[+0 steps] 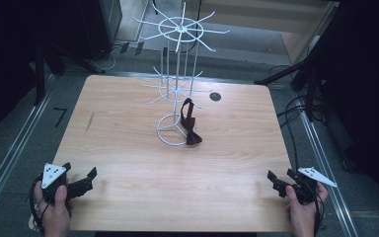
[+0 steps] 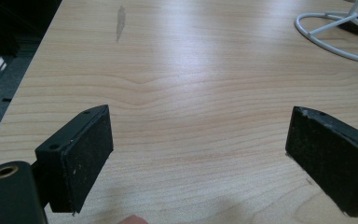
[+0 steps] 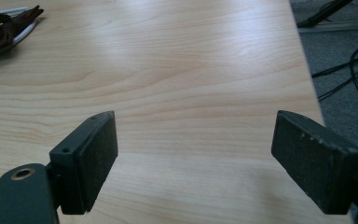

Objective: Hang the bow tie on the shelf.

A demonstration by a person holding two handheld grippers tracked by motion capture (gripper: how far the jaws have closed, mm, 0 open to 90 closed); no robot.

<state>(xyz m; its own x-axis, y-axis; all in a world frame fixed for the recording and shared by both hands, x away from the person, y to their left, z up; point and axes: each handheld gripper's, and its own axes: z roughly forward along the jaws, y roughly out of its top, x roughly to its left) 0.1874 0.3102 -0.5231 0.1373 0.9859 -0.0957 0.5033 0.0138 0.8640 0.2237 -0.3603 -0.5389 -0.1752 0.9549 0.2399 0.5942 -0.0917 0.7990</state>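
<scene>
Bare wood lies between both grippers: left gripper (image 1: 81,181) released at the surface (image 1: 128,163) near-left corner, right gripper (image 1: 278,181) released near the right edge; bow tie (image 1: 191,129) hangs on the rack (image 1: 177,84), well apart.

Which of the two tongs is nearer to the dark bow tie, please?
Right, narrowly. The bow tie hangs on the white wire stand, just right of centre. The right tongs sit at the near right corner, the left tongs at the near left; both open.
</scene>
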